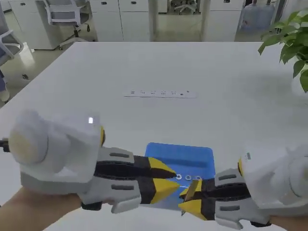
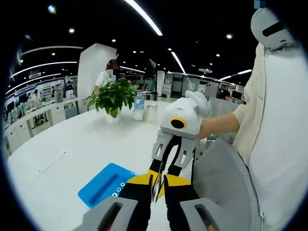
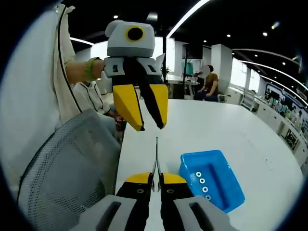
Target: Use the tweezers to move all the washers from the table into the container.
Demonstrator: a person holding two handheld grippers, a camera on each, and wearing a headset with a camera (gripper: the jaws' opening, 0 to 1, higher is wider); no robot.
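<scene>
Right gripper (image 3: 157, 178): jaws clenched on the tweezers (image 3: 156, 156), gripping them low down, with the thin prongs running straight out ahead of the yellow tips
Left gripper (image 3: 150, 128): facing the right one head-on, jaws released, and there's a clear gap between its two yellow tips
Tweezers: the points reach up just short of that gap in the left jaws; in the right gripper view they line up with it and touch neither tip
Washers (image 3: 202, 185): four in a neat row, off to the right of the right jaws, lying inside the container; in the head view three of them show just past the left jaw tips
Container (image 3: 226, 180): blue and shallow, sitting on the counter beside the right jaws and a little ahead of them, apart from the tweezers
Counter (image 1: 192, 67): white and broad, spreading out far beyond both pairs of jaws
Power strip (image 1: 161, 93): flat on the counter, well ahead of the jaws in the head view
Plant (image 2: 113, 96): leafy and potted, far out ahead of the left jaws, off to their left
Chair (image 3: 67, 163): grey mesh, close in on the left of the right jaws
</scene>
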